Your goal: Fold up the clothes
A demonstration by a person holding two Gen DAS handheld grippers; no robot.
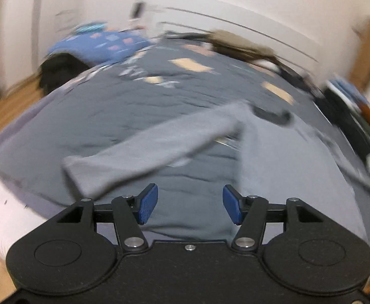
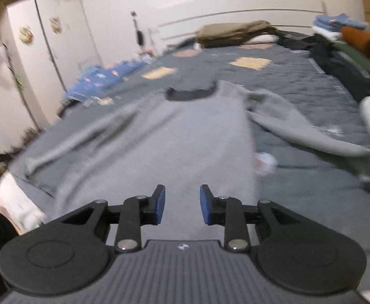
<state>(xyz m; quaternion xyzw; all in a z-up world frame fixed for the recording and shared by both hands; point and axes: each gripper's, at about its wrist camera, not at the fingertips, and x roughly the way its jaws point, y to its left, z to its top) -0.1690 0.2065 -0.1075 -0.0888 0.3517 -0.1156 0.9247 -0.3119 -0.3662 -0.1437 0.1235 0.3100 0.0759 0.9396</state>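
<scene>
Both my tools, left (image 1: 190, 204) and right (image 2: 182, 204), are spread and empty; the sweater (image 2: 185, 139) runs lengthwise up-frame, its right sleeve (image 2: 299, 126) unfolded.

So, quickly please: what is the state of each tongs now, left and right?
Left tongs: open, holding nothing, above the grey sweater.
Right tongs: open, holding nothing.
</scene>
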